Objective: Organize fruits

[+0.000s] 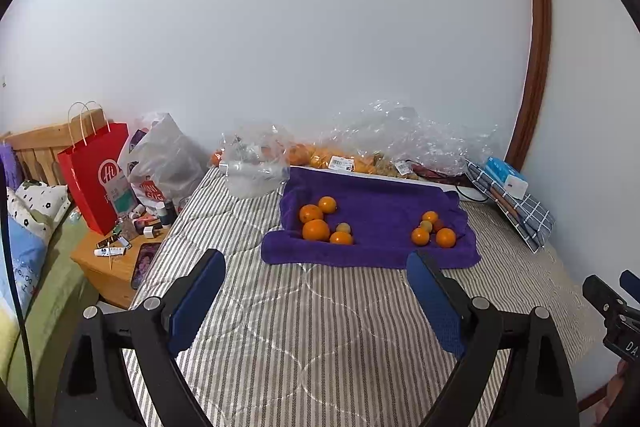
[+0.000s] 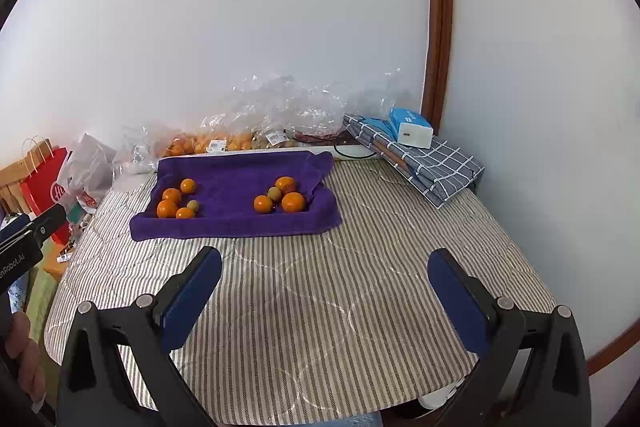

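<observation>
A purple towel [image 1: 380, 203] [image 2: 240, 183] lies on the striped bed cover near the wall. On its left side sits a cluster of oranges [image 1: 316, 230] [image 2: 167, 209] with a small greenish fruit [image 1: 343, 227] [image 2: 193, 205]. On its right side lies a second cluster of oranges [image 1: 445, 237] [image 2: 293, 202] around another small fruit [image 2: 274, 193]. My left gripper [image 1: 316, 263] hovers open over the bed, short of the towel's front edge, nothing between its blue pads. My right gripper [image 2: 325, 261] is open too, well back from the towel, with nothing in it.
Clear plastic bags of more fruit [image 1: 340, 157] [image 2: 224, 143] line the wall behind the towel. A folded checked cloth with a blue-white box [image 1: 506, 177] [image 2: 412, 133] lies at the right. A red paper bag [image 1: 94, 175] and a cluttered wooden stand [image 1: 116, 259] are at the left.
</observation>
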`<act>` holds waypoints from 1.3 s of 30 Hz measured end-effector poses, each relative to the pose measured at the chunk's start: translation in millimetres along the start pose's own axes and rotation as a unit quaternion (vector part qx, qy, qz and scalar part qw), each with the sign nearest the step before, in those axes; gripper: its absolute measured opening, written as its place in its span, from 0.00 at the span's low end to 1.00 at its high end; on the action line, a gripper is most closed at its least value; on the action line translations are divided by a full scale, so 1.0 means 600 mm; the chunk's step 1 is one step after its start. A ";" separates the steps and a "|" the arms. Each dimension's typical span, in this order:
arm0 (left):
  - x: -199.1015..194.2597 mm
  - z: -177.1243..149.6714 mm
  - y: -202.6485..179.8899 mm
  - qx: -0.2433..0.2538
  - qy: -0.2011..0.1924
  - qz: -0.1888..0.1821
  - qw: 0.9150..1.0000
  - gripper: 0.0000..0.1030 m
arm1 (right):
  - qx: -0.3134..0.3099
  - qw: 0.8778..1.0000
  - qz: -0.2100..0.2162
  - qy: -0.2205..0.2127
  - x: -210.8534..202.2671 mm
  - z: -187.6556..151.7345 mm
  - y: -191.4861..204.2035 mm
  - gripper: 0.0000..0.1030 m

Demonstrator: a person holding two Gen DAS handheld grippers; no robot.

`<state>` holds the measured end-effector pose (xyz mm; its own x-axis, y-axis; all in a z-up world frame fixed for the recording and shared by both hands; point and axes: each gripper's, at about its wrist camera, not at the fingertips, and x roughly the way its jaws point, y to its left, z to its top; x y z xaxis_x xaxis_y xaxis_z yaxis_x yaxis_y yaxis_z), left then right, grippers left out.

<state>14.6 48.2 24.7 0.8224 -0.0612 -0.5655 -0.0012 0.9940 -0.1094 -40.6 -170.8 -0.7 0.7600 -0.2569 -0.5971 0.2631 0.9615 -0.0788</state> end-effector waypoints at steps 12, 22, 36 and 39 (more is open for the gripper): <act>0.008 -0.004 0.002 0.004 0.008 0.003 1.000 0.89 | 0.001 1.000 -0.001 0.002 0.003 -0.002 0.002 0.98; 0.010 -0.002 0.003 0.011 0.008 0.007 1.000 0.89 | 0.008 1.000 -0.002 0.002 0.004 -0.002 -0.004 0.98; 0.010 -0.006 -0.004 0.017 0.010 0.007 1.000 0.89 | 0.008 1.000 -0.001 0.003 0.007 -0.001 -0.004 0.98; 0.010 -0.006 -0.006 0.018 0.009 0.007 1.000 0.89 | 0.011 1.000 -0.001 0.004 0.007 -0.001 -0.006 0.98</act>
<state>17.2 44.0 18.7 0.8124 -0.0476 -0.5812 0.0067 0.9974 -0.0723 -38.8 -175.0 -3.5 0.7550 -0.2582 -0.6027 0.2774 0.9587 -0.0632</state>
